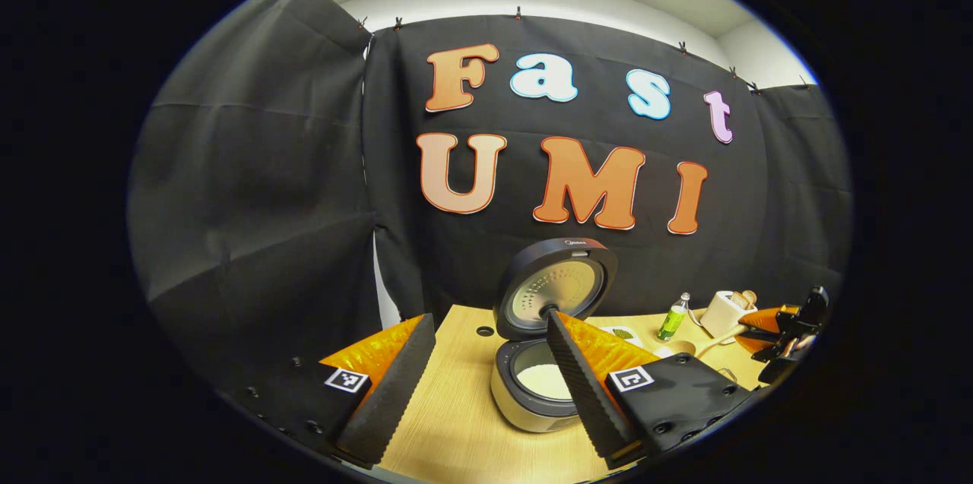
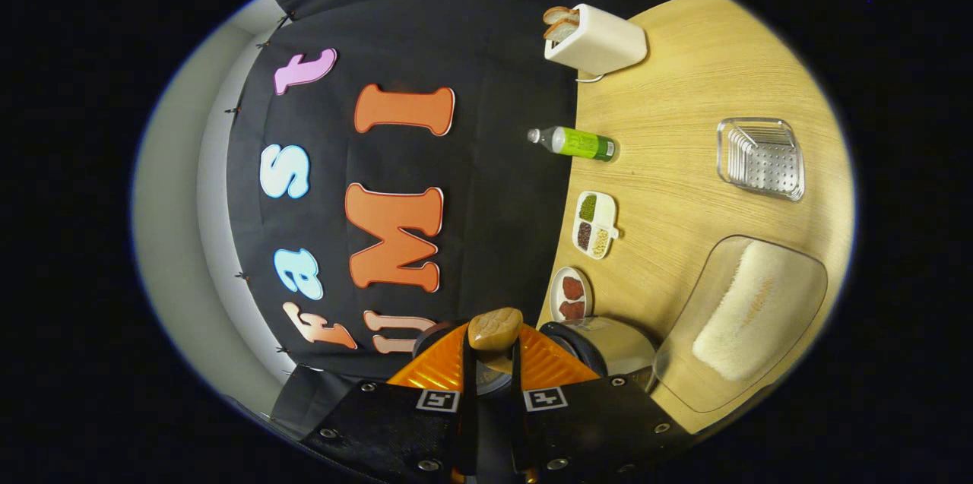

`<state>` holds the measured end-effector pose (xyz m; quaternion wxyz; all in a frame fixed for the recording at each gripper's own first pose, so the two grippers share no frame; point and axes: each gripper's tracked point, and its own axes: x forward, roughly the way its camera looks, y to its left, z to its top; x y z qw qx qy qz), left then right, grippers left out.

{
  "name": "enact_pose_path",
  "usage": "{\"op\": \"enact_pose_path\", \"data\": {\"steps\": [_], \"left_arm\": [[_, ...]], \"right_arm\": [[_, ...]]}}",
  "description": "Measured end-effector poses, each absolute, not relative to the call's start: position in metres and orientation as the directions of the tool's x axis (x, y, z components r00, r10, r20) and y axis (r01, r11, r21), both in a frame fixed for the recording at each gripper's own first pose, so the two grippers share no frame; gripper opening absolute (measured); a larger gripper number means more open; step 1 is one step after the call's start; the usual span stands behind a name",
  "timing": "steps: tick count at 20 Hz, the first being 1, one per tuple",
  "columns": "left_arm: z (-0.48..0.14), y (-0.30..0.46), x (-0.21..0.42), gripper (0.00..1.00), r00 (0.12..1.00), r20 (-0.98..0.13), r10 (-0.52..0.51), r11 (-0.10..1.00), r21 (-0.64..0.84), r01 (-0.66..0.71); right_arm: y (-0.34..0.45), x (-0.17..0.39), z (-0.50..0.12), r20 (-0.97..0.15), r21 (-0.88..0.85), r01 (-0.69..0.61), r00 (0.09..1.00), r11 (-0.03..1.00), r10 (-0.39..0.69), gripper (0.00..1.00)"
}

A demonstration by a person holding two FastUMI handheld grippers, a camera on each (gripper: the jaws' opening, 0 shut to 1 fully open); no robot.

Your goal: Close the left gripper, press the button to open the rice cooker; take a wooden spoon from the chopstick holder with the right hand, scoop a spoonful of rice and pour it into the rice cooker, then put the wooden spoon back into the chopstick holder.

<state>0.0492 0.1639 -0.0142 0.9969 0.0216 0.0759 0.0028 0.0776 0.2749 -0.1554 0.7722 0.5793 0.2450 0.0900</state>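
Observation:
The rice cooker stands on the wooden table with its lid raised, and white rice lies in the pot. My left gripper hovers open in front of it, its right finger crossing the cooker. Farther off at the right edge hangs the other gripper. In the right gripper view, rolled onto its side, my right gripper is shut on the wooden spoon, whose rounded end sticks out past the fingertips. Part of the cooker shows behind the fingers. A clear box of rice lies nearby.
Along the back of the table stand a white toaster with bread, a green bottle, a divided dish of beans and a small plate. A clear tray lies farther out.

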Motion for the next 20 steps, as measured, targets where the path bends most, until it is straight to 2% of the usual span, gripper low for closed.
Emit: {"op": "enact_pose_path", "data": {"steps": [8, 20], "left_arm": [[-0.016, 0.178, 0.048, 0.97, 0.988, -0.152, 0.005, 1.0, 0.031, 0.0], [-0.013, 0.205, 0.053, 0.98, 0.992, -0.13, 0.008, 1.0, 0.022, -0.005]], "right_arm": [[0.338, 0.107, -0.126, -0.254, 0.914, 0.06, 0.857, 0.402, 0.449, 0.17], [0.392, 0.121, -0.121, -0.271, 0.732, -0.1, 0.865, 0.674, 0.422, 0.17]]}}
